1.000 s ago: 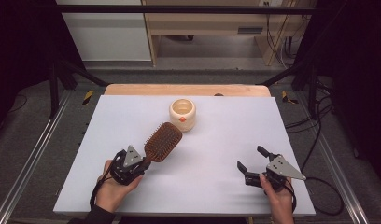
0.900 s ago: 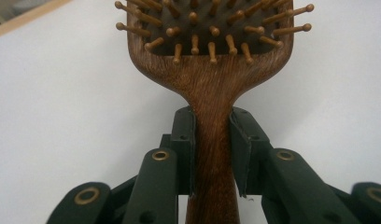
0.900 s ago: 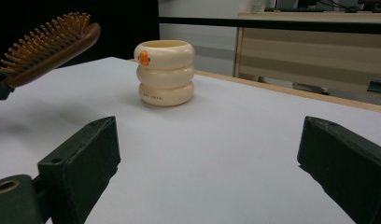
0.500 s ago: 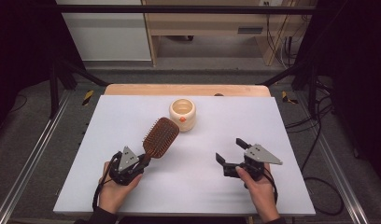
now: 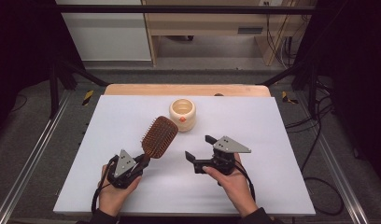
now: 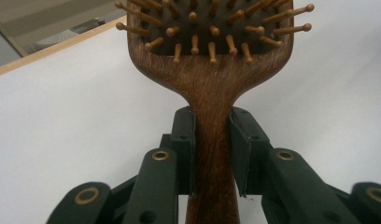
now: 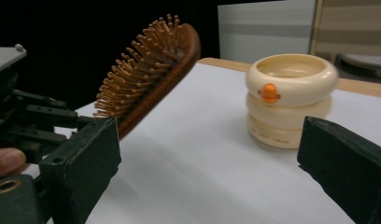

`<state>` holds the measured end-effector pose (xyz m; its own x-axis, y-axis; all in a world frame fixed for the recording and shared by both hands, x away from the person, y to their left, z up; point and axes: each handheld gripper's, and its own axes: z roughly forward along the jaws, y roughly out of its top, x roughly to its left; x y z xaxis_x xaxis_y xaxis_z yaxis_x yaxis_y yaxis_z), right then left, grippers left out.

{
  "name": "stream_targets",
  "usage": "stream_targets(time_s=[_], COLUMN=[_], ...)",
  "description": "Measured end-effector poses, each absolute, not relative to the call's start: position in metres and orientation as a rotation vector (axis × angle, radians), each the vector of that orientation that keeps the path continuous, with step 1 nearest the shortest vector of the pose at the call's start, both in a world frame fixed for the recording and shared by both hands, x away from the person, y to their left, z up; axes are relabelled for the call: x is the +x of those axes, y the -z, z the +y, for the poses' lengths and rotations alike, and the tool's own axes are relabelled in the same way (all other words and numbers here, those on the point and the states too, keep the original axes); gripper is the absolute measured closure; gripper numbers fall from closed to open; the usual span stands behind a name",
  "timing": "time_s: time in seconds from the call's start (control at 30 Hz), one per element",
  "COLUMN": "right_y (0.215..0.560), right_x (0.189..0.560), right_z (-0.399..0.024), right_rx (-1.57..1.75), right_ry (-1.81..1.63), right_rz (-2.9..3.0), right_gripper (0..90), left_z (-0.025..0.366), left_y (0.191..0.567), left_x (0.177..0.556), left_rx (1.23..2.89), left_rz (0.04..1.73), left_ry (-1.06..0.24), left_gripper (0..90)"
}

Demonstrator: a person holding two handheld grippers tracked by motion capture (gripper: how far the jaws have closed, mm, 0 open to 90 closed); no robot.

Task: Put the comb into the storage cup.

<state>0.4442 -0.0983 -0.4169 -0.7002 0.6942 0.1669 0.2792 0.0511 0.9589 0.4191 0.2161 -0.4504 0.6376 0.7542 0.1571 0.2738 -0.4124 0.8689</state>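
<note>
Your left gripper (image 5: 141, 162) clamps the neck of the brown wooden paddle hairbrush (image 5: 158, 136), held low left of centre in the high view, bristles up; keep that grip steady. Your right gripper (image 5: 200, 148), jaws wide and empty, should approach squarely. Mid-frame stands a cream ringed cup (image 5: 182, 114) on the white tabletop (image 5: 272, 140), dark room around

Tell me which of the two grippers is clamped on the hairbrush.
The left gripper: its jaws pinch the hairbrush by the handle. The right gripper stands open, empty.
</note>
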Motion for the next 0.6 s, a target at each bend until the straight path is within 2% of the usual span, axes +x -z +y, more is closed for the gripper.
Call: stream_targets(time_s=[0.6], right_y=[0.42], right_x=[0.455], right_z=[-0.053], right_rx=[1.004], right_ry=[-1.731], right_rz=[2.091], right_gripper=[7.8], left_z=[0.213], left_y=[0.452], left_x=[0.417], left_rx=[1.961], left_rz=[0.79], left_ry=[-0.693], left_gripper=[72.8])
